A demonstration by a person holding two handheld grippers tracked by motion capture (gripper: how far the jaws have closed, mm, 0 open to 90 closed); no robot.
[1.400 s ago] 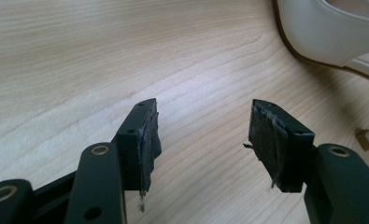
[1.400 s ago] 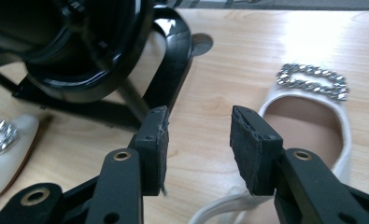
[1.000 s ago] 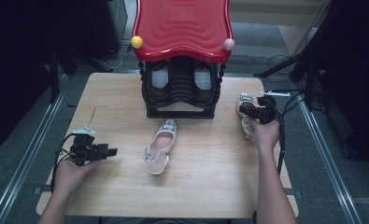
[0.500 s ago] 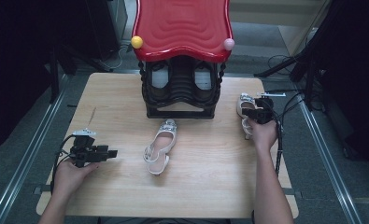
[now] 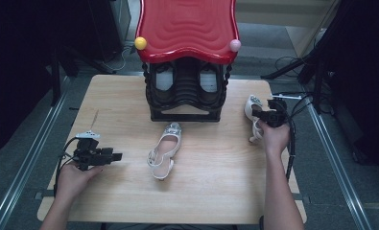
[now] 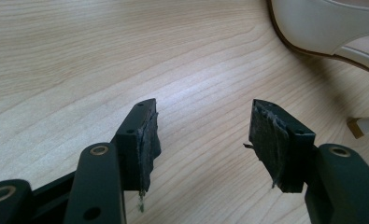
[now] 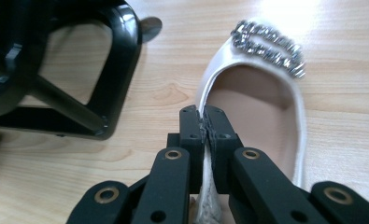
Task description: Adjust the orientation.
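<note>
Beside the black rack (image 5: 186, 91), right gripper (image 7: 203, 122) jaws just clenched on white shoe's (image 7: 261, 112) side wall, left gripper (image 6: 203, 135) jaws released.

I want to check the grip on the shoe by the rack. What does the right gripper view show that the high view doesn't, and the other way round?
Right gripper view: the right gripper has its jaws pinched on the side wall of the white shoe, just behind its rhinestone buckle.
High view: the second shoe at mid-table, the left gripper resting open, and the red-topped black rack.
Both: the wooden table, the gripped shoe and the rack's black base.
</note>
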